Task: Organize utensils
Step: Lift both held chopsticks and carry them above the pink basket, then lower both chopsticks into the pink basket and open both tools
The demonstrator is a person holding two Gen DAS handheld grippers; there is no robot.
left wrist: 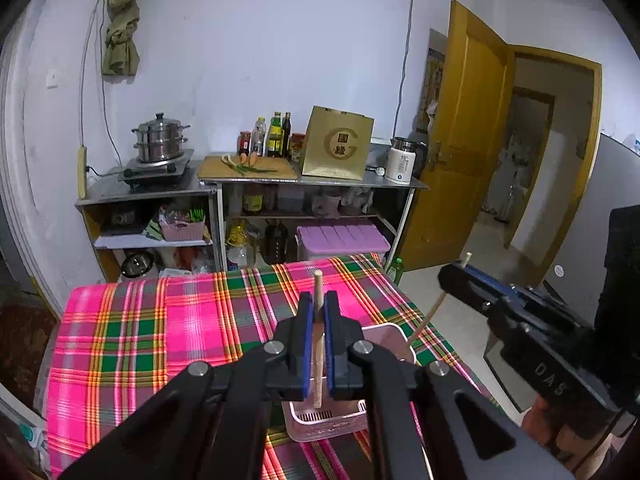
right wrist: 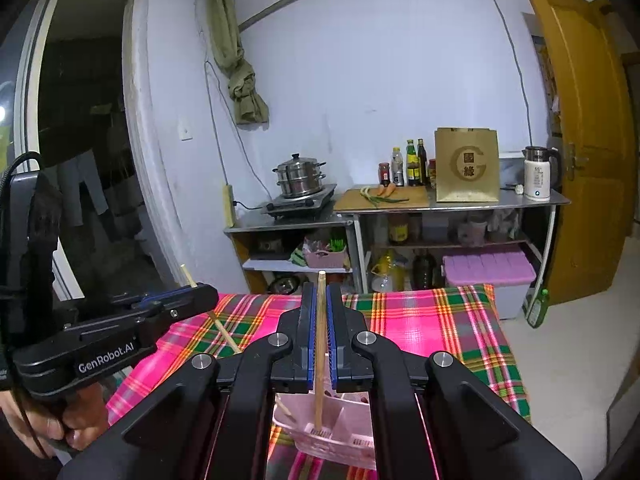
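Nearest the left wrist camera, the left tool (left wrist: 319, 312) is clenching a wooden chopstick (left wrist: 318, 340) between its blue pads, the stick standing nearly upright with its top end rising above the fingertips and its lower end hanging over a pink utensil basket (left wrist: 344, 426). The basket is sitting on the desk, which is wearing a pink, green and orange plaid cloth (left wrist: 160, 332), near the cloth's right edge. In the right wrist view, the right tool (right wrist: 319, 308) is gripping a second chopstick (right wrist: 320, 352) in the same upright way, its lower tip hanging over the slotted floor of the same basket (right wrist: 352, 416), which is divided into compartments; whether either tip is touching the floor I cannot tell.

Each tool is showing up in the other's view: the right one (left wrist: 460, 276) is appearing at the right of the left camera, its stick (left wrist: 430, 314) slanting down toward the basket, and the left one (right wrist: 196, 290) is appearing at the left, with a person's hand (right wrist: 60, 420) wrapping its handle.

Farther off, metal shelves (left wrist: 248, 184) are standing against the wall, carrying a steel steamer pot (left wrist: 160, 138), a cutting board (left wrist: 248, 166), bottles (left wrist: 274, 134), a gold paper bag (left wrist: 338, 142) and a white kettle (left wrist: 402, 160). A yellow door (left wrist: 464, 132) is standing open at the right.
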